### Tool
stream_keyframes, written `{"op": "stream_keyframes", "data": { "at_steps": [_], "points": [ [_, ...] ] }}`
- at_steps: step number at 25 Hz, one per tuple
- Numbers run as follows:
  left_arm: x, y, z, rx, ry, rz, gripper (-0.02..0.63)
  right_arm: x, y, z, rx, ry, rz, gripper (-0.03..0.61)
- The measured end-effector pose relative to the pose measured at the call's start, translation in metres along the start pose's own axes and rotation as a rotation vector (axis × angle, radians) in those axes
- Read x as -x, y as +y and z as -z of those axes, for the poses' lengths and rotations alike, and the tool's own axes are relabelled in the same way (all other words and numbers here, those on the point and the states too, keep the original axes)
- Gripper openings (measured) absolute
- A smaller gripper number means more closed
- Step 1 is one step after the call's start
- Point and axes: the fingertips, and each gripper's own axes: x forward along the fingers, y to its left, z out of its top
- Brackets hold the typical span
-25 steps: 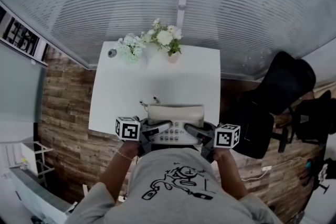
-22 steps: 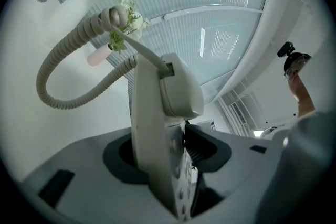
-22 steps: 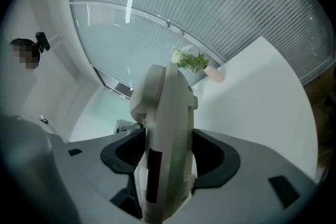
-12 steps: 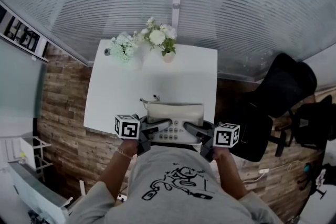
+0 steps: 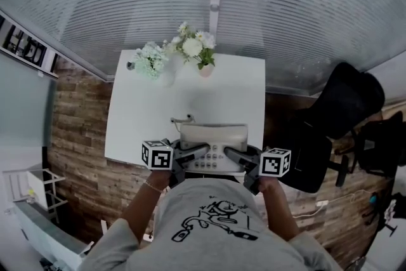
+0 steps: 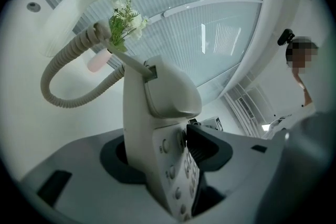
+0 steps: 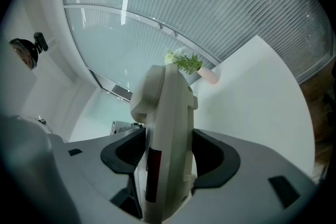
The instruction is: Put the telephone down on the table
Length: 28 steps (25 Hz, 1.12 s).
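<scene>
A cream desk telephone (image 5: 214, 139), with its handset on top and its keypad facing me, is over the near edge of the white table (image 5: 146, 117). I cannot tell whether it rests on the table. My left gripper (image 5: 193, 154) is shut on its left end. In the left gripper view one pad presses the keypad face of the telephone (image 6: 157, 113) and the other jaw sits behind the body. Its coiled cord (image 6: 68, 76) loops away over the table. My right gripper (image 5: 235, 155) is shut on the right end, and both pads hug the telephone (image 7: 168, 128).
Two small vases of flowers (image 5: 193, 47) (image 5: 149, 60) stand at the table's far edge against the blinds. A black chair (image 5: 342, 111) is to the right of the table. Wooden floor shows on both sides. Bare tabletop lies between the telephone and the flowers.
The head view has shifted a little. The telephone and both grippers keep the same place at the table's near edge, and both grips look the same.
</scene>
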Motion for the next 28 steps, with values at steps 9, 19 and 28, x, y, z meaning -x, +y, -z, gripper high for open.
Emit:
{"op": "stream_keyframes", "data": {
  "at_steps": [9,19,28],
  "points": [
    [-0.009,0.028,0.003,-0.020,0.035,-0.033,0.251,-0.010,-0.020,0.002,-0.035,-0.004,0.027,0.288],
    [-0.015,0.068,0.013,-0.037,0.089,-0.130,0.305,-0.028,-0.051,0.008,-0.069,0.015,0.046,0.288],
    [-0.027,0.106,0.023,-0.043,0.138,-0.183,0.328,-0.041,-0.088,0.019,-0.127,0.029,0.070,0.288]
  ]
}}
